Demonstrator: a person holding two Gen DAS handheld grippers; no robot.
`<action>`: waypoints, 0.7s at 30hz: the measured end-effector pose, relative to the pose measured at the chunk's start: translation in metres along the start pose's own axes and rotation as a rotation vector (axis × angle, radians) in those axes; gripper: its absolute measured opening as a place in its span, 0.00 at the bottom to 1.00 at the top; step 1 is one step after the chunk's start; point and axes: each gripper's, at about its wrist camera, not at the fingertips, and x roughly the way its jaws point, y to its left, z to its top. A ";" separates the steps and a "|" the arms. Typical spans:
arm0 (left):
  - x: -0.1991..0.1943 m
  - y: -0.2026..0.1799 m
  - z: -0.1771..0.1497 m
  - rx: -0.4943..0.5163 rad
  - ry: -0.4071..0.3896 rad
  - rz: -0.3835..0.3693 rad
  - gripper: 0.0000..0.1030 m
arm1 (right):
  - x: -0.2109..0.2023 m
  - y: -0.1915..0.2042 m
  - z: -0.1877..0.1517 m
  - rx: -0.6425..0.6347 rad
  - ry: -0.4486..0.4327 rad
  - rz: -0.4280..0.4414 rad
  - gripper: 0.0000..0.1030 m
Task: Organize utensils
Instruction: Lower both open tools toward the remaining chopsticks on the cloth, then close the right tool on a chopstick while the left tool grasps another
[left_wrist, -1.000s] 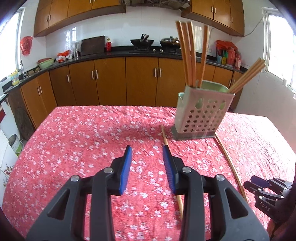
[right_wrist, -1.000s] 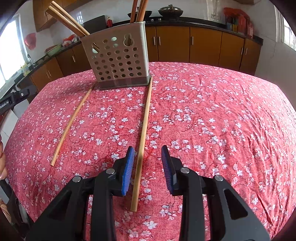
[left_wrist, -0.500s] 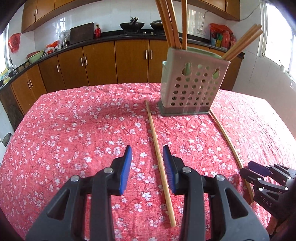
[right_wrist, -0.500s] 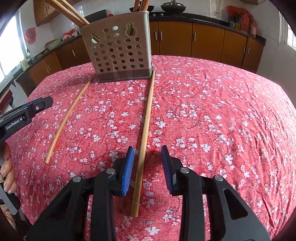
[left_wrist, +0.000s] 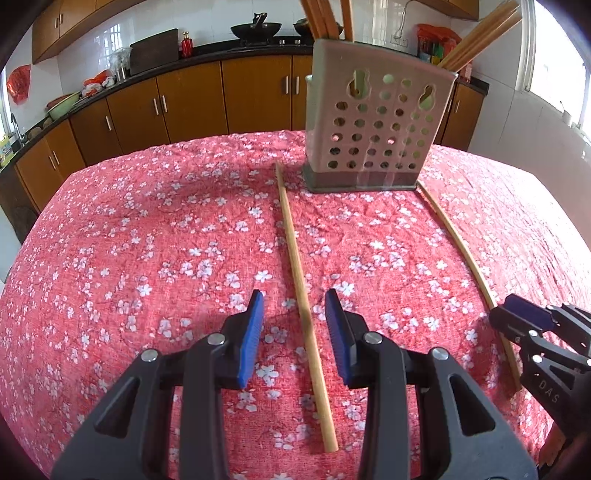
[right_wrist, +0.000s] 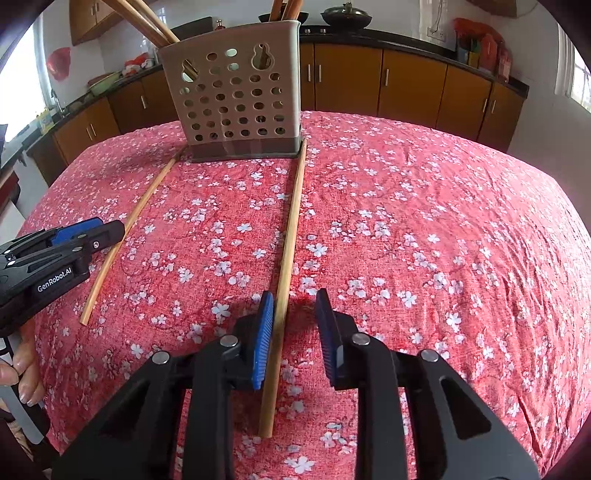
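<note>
Chopsticks lie loose on the counter's (left_wrist: 129, 229) red flowered cloth, one on each side of the perforated holder (left_wrist: 373, 129), which already has several standing in it. The left hand-held gripper (left_wrist: 293, 332) straddles the left chopstick (left_wrist: 301, 288), jaws apart. The right hand-held gripper (right_wrist: 293, 336) straddles the right chopstick (right_wrist: 290, 236), also apart, its left pad right beside the wood.

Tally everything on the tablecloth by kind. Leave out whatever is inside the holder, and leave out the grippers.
Loose chopsticks: 2 (left chopstick, right chopstick)
Perforated holder: 1
Total: 3
</note>
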 end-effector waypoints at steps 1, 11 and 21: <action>0.002 0.001 -0.001 -0.003 0.004 0.007 0.31 | 0.000 0.000 0.000 0.000 0.000 0.000 0.24; 0.011 0.021 0.001 -0.029 0.028 0.055 0.08 | -0.002 -0.015 0.001 0.027 -0.011 -0.050 0.08; 0.012 0.054 -0.001 -0.048 0.030 0.059 0.12 | -0.005 -0.056 0.000 0.100 -0.020 -0.111 0.08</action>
